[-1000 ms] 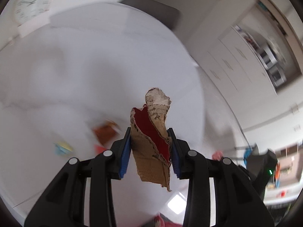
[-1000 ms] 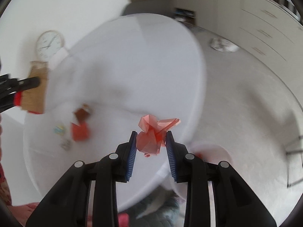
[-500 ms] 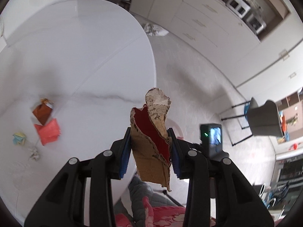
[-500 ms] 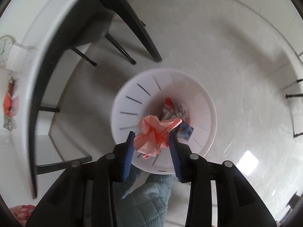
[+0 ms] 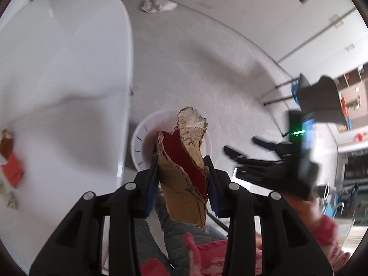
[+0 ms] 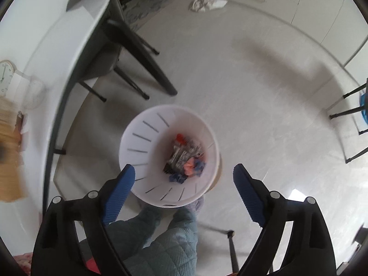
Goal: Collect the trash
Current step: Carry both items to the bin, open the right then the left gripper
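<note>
My left gripper (image 5: 181, 161) is shut on a torn piece of brown cardboard (image 5: 181, 191) with a red inner face, held upright above the white bin (image 5: 145, 142) on the floor. In the right wrist view my right gripper (image 6: 183, 170) hangs over the same bin (image 6: 138, 138); its jaws are opening wide with nothing between them. A crumpled pink paper (image 6: 189, 169) lies in the bin on other scraps. The right gripper (image 5: 240, 144) shows blurred at the right of the left wrist view. The cardboard (image 6: 9, 161) appears as a blur at the left edge.
The white table (image 5: 57, 69) is at the left with a red paper (image 5: 12, 172), a brown scrap (image 5: 5, 142) and small bits (image 5: 11, 201) on it. Black table legs (image 6: 147, 57) stand beyond the bin. A person's quilted trouser legs (image 6: 170, 241) are just below it. A white rag (image 6: 207, 3) lies on the floor.
Both grippers swung off the table to above the bin. The right gripper opened and the pink paper dropped into the bin. The left still grips the cardboard.
</note>
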A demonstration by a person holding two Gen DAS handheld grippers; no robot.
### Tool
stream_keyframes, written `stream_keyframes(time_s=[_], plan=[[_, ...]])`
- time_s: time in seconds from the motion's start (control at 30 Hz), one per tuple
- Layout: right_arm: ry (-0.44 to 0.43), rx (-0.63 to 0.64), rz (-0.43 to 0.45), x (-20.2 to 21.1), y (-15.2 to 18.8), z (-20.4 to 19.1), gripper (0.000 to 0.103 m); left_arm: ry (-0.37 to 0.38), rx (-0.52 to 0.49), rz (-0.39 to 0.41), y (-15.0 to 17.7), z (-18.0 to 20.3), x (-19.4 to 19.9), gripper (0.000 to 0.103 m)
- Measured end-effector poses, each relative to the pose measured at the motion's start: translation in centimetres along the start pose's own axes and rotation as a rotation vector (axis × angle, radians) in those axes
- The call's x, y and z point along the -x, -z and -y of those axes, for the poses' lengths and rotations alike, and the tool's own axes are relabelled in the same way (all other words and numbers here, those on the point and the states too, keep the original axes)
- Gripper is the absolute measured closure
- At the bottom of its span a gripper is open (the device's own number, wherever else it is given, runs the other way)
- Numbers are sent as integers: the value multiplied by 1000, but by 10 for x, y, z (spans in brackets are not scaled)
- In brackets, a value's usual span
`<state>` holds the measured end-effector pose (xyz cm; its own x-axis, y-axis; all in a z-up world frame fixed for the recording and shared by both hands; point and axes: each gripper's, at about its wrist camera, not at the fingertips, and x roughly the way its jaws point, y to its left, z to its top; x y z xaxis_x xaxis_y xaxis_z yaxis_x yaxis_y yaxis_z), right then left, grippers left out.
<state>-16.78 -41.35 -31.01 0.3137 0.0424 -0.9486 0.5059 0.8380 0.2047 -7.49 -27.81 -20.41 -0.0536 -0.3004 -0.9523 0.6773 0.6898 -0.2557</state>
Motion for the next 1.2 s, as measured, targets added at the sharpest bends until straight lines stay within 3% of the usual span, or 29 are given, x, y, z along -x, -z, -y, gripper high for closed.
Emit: stream_keyframes(time_s=[0.27,0.6,0.67,0.77,0.9,1.03,1.2], plan=[[6,19,66,40,5,10,12,21,-14,-119,4,8,-78,66],[26,-50,33,20,13,37,12,-106,-58,-177,16,9,-156,66],[29,-65,25,16,14,41,12,-108,-65,-187,15,13,-163,61],[42,-79,26,16,16,43,12,-105,-66,-192,13,18,-165,52],[42,-93,38,21,14,46,12,-106,-52,-150,9,21,-147,32],[37,-103,66,31,9,45,12,-102,-48,-76,2,25,-112,21],[32,-94,114,52,1,39,12,-74,-20,18,-3,28,-54,15]])
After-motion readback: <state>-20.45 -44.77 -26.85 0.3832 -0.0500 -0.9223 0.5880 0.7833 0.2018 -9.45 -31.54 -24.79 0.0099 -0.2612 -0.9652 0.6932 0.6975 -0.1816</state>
